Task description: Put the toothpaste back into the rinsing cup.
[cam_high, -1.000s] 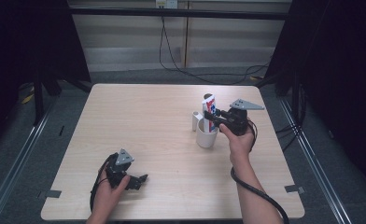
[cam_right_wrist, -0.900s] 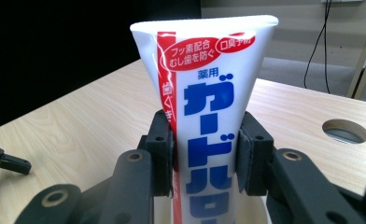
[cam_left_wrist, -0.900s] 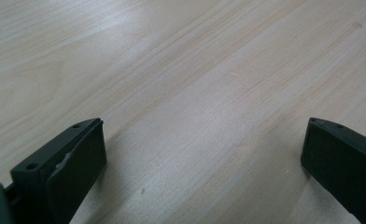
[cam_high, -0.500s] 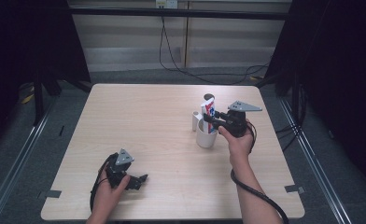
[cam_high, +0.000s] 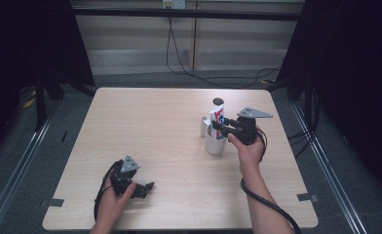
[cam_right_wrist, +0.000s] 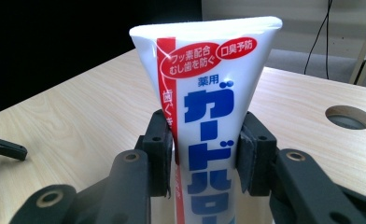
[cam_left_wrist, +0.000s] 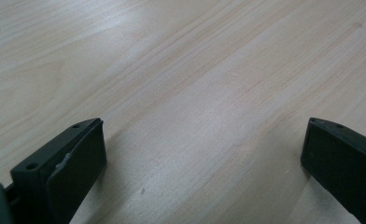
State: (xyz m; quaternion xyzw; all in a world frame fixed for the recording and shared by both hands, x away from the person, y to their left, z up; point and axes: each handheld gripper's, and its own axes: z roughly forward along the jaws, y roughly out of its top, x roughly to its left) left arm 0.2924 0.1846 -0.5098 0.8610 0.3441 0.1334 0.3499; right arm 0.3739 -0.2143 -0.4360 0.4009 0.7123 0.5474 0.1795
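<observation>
A white toothpaste tube (cam_high: 218, 115) with red and blue print stands upright in a white mug (cam_high: 215, 145) right of the table's middle. My right gripper (cam_high: 218, 127) reaches it from the right and is shut on it just above the mug's rim. In the right gripper view the two pads press on both sides of the tube (cam_right_wrist: 209, 93), with the right gripper (cam_right_wrist: 204, 149) at its lower half. My left gripper (cam_high: 147, 187) rests on the table near the front left, held by a hand. Its jaws stand open over bare wood in the left gripper view (cam_left_wrist: 202, 154).
The light wooden table (cam_high: 145, 126) has a round cable hole (cam_high: 218, 101) behind the mug, which appears as well in the right gripper view (cam_right_wrist: 349, 116). The mug's handle (cam_high: 203, 126) points left. Dark floor and metal rails surround the table.
</observation>
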